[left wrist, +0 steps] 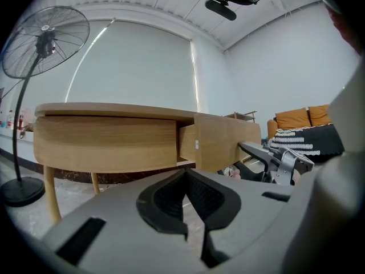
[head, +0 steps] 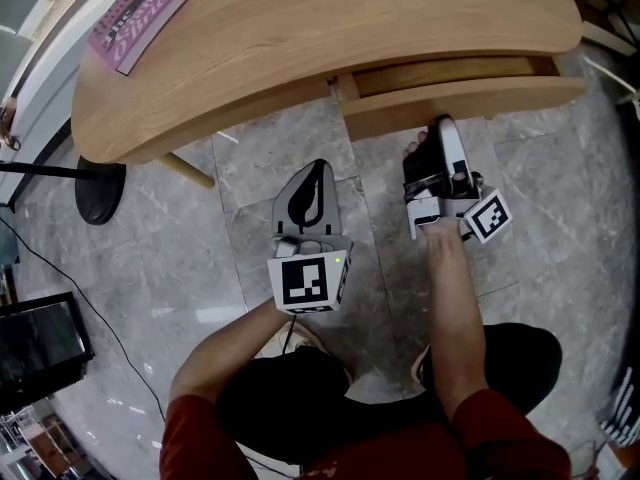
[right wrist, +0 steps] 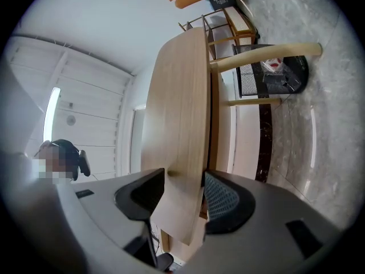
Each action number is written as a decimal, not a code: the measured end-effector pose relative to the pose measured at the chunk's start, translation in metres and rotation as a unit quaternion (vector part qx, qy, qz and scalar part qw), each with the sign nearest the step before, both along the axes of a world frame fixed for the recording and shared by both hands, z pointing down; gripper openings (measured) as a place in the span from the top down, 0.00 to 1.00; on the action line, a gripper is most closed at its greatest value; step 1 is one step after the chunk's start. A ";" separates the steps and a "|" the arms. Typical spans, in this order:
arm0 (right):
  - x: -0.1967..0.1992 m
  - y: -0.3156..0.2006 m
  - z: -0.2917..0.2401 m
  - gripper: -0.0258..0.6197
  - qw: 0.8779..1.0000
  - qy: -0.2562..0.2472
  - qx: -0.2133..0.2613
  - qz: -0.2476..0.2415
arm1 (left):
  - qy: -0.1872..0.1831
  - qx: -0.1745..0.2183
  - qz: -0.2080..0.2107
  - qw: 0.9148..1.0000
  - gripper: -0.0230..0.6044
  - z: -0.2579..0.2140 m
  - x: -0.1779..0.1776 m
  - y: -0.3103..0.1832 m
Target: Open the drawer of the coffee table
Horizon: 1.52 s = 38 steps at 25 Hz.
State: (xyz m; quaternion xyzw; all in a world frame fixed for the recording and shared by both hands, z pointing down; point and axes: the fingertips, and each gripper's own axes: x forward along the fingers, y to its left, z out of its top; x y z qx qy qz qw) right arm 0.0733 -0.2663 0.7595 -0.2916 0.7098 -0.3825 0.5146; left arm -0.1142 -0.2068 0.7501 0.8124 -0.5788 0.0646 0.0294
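Right claw [right wrist: 183, 188] gripping pale-wood drawer [head: 462, 96], apparently part-open

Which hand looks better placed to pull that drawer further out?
Right. The right gripper is clamped on the drawer front, which stands slightly out of the coffee table. The left gripper hangs shut and empty over the floor, short of it.

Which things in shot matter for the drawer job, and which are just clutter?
In the job:
- drawer, partly out
- table
- right gripper, clamped on the drawer front

Lying about:
- left gripper, shut, empty, clear of the table
- magazine on the tabletop
- fan
- monitor
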 end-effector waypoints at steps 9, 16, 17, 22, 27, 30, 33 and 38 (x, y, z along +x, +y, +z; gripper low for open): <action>0.006 0.033 0.003 0.64 1.000 -0.015 0.000 0.014 | 0.002 -0.004 -0.002 1.000 0.95 0.005 -0.004 0.002; 0.013 0.064 0.002 0.64 0.999 -0.024 0.004 0.022 | 0.001 -0.003 0.008 1.000 0.95 0.005 0.006 0.008; 0.014 0.068 0.001 0.64 0.999 -0.023 0.006 0.021 | 0.001 -0.003 0.009 1.000 0.95 0.005 0.007 0.009; 0.019 0.090 -0.001 0.65 0.999 -0.027 0.007 0.027 | 0.002 -0.007 0.013 1.000 0.95 0.005 0.010 0.017; 0.022 0.104 0.002 0.66 0.999 -0.034 0.010 0.031 | 0.001 -0.012 0.013 1.000 0.95 0.011 0.010 0.014; 0.026 0.116 0.005 0.66 0.999 -0.038 0.010 0.034 | -0.001 -0.015 0.014 1.000 0.95 0.015 0.010 0.015; 0.026 0.117 0.006 0.65 0.999 -0.033 0.011 0.032 | -0.003 -0.016 0.013 1.000 0.95 0.017 0.010 0.013; 0.025 0.116 0.006 0.65 0.999 -0.034 0.013 0.029 | -0.004 -0.019 0.014 1.000 0.95 0.021 0.011 0.013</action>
